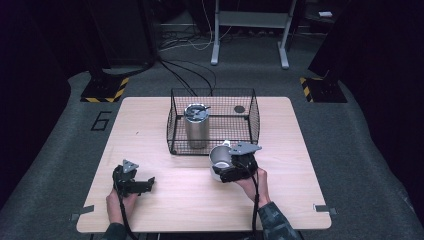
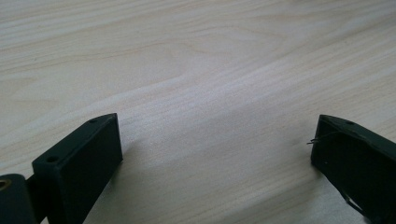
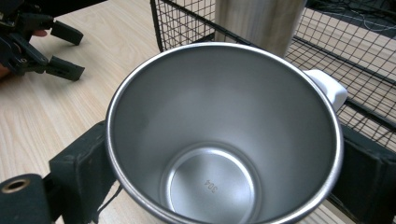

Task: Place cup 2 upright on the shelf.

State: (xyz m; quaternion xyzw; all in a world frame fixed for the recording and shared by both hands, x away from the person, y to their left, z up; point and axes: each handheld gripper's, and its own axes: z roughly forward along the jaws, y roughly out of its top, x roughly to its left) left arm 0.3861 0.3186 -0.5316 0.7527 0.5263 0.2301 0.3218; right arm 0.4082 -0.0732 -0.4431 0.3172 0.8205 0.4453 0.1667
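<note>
Right gripper view: the right hand-held gripper (image 3: pixel 219 154) clamps a steel mug (image 3: pixel 224 135) between its jaws, the wire basket (image 3: pixel 187 23) just ahead. Carrying looks underway; next, lift over the rim beside the tumbler (image 1: pixel 196 126). The left hand-held gripper (image 2: pixel 217 154) gapes empty.

Brushed steel mug (image 3: pixel 224 140), pale matt wood table (image 2: pixel 210 70), wire basket (image 1: pixel 212 122)
</note>
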